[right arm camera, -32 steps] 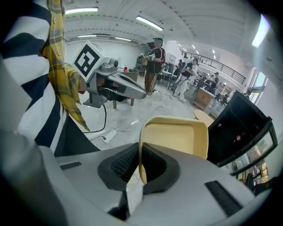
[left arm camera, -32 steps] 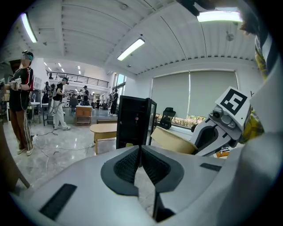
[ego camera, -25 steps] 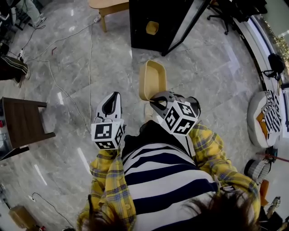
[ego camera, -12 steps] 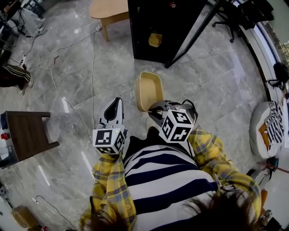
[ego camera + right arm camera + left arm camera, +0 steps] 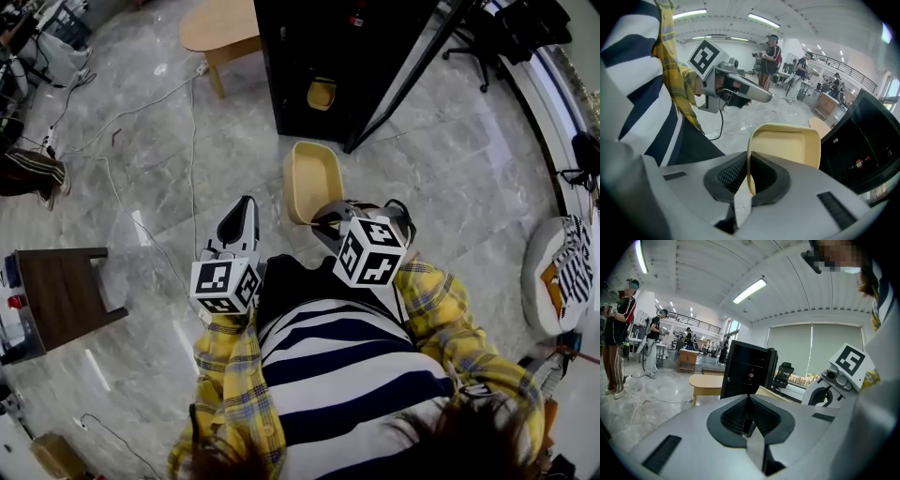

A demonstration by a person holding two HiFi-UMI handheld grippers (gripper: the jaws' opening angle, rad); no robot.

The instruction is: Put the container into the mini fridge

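— So, what is between the jaws of the right gripper (image 5: 747, 177)?

— One wall of the tan container (image 5: 787, 147). The jaws pinch that thin wall close to the rim, one pad inside and one outside. The rest of the container sticks out ahead of the gripper.

— Why hold it by the edge like that?

— I'd guess for reach. With the grip at the near end, the far end can enter the mini fridge (image 5: 323, 56) first, with the gripper itself outside. In the head view the hollow side faces up, so it seems to be carried roughly level.

— And where is it relative to the fridge?

— It is in the air above the floor (image 5: 141, 159), just in front of the fridge's open front and not yet inside. The door (image 5: 398, 75) is swung out to the right, so the way in looks free. Something small and yellow (image 5: 322, 94) sits on a shelf inside, but I cannot tell what it is.

— And the left gripper (image 5: 749, 414)?

— Its jaws are pressed together on nothing. It hangs just left of the container without touching it, probably only held out of the way.

— How are the arms?

— Both elbows are bent and tucked near the body. The yellow checked sleeves (image 5: 427, 300) are low in the head view. Both grippers are held out in front of the chest, side by side, pointing forward toward the fridge.
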